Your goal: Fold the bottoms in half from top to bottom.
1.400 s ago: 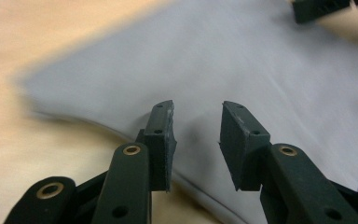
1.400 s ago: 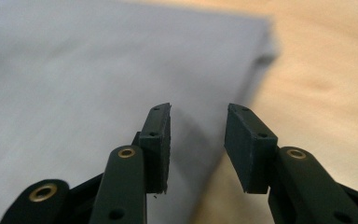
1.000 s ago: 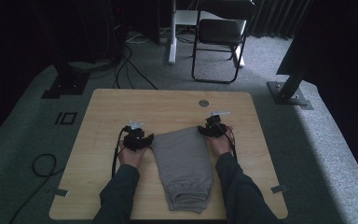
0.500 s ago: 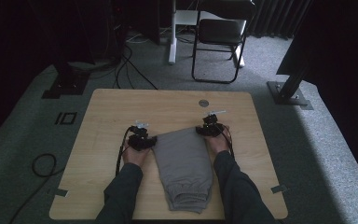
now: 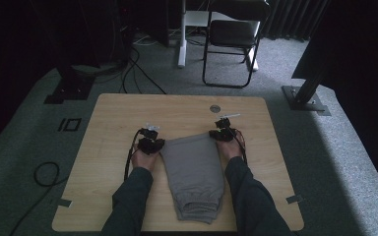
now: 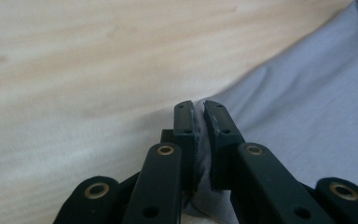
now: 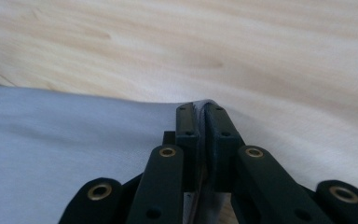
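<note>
High view: grey folded garment [image 5: 193, 174] flat on wooden table [image 5: 118, 113], long axis running near-to-far, i.e. from person's edge toward chair side; rolled/folded cuffs at near end, waist edge at far end. Left gripper [image 5: 153, 144] at far-left corner of cloth, right gripper [image 5: 222, 134] at far-right corner, each touching its own corner, so both equally close & garment lying between + behind them toward person. Forearms in dark sleeves either side of cloth. Left gripper view: jaws just closed, nearly together, thin pinch of grey fabric [image 6: 200, 163] caught between pads; rest of cloth spreading off to right, bare wood to left. Right gripper view: jaws also just closed, narrow gap w/ fold of fabric edge [image 7: 200, 108] between pads; cloth off to left, wood ahead & right. Judgement: w/ both far corners pinched, next move prob. lift & carry far edge along long axis toward near end for another fold; needs both hands level & moving together, else edge skews.
</note>
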`<state>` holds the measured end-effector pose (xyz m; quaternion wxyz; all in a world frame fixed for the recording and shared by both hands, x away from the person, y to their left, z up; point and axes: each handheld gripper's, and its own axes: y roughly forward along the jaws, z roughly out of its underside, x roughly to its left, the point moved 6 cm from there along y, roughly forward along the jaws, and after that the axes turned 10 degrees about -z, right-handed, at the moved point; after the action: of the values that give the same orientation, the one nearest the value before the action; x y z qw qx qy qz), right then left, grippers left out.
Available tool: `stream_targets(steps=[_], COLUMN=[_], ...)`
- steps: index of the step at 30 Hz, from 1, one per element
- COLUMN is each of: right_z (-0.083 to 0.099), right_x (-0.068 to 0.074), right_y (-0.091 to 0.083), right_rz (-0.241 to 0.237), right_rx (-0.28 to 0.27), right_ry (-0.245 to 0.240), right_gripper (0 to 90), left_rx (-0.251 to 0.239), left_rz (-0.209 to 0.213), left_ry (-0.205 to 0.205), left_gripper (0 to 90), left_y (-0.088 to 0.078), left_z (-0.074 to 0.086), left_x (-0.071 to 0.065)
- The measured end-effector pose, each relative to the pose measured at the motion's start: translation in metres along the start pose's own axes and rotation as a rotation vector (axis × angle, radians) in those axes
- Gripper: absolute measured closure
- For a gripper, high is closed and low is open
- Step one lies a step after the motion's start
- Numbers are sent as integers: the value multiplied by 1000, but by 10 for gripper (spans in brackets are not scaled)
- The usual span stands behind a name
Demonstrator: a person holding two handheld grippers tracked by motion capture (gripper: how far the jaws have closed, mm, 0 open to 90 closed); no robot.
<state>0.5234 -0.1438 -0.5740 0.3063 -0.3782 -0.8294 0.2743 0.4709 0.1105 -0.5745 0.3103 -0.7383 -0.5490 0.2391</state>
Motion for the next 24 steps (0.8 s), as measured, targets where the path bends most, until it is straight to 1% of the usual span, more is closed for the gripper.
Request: stream_targets(steps=[2,4,6,7,10,11,12,13,14,15,16,17,18,19,22,23,24], right_z=[-5,-8,-10,-10,-4,0,6,10,18,18,25,40,48,55,82,89,101], right_x=[1,6,14,17,25,27,30,31,34,34,37,44,48,51,62,65,68], right_y=[-9,-19,-30,-37,-57,-64,-71,-76,-82,-82,-86,-96,-100,-105,-114,-115,-115], right_rz=[-10,-3,-10,-13,-40,-52,-67,-77,-94,-94,-100,-121,-130,-142,-166,-178,-184], right_rx=[-28,-43,-60,-71,-115,-127,-140,-150,-156,-156,-156,-160,-161,-164,-141,-130,-108], right_ry=[-15,-73,-124,-143,-169,-167,-166,-163,-160,-160,-165,-173,-177,-175,-176,-171,-170], right_gripper=[851,851,852,852,852,852,852,852,852,852,852,852,852,852,852,852,851], left_rx=[-40,-68,-97,-110,-148,-165,-172,-183,-190,-190,-194,-191,-188,-174,-119,-85,-61], left_rz=[7,12,28,32,62,76,85,95,108,108,127,134,146,158,169,179,176], left_ry=[-5,-2,10,23,47,57,66,83,92,92,122,135,134,135,168,178,193], left_gripper=[851,851,851,851,850,850,850,850,850,850,850,849,849,849,847,846,846], left_y=[-8,-16,-27,-32,-51,-59,-64,-72,-78,-78,-89,-94,-98,-100,-102,-101,-99], left_z=[-8,-13,-17,-18,-16,-14,-12,-8,-4,-4,8,15,22,30,54,66,75], left_x=[0,-1,-4,-5,-9,-11,-12,-14,-17,-17,-22,-25,-28,-30,-41,-45,-48])
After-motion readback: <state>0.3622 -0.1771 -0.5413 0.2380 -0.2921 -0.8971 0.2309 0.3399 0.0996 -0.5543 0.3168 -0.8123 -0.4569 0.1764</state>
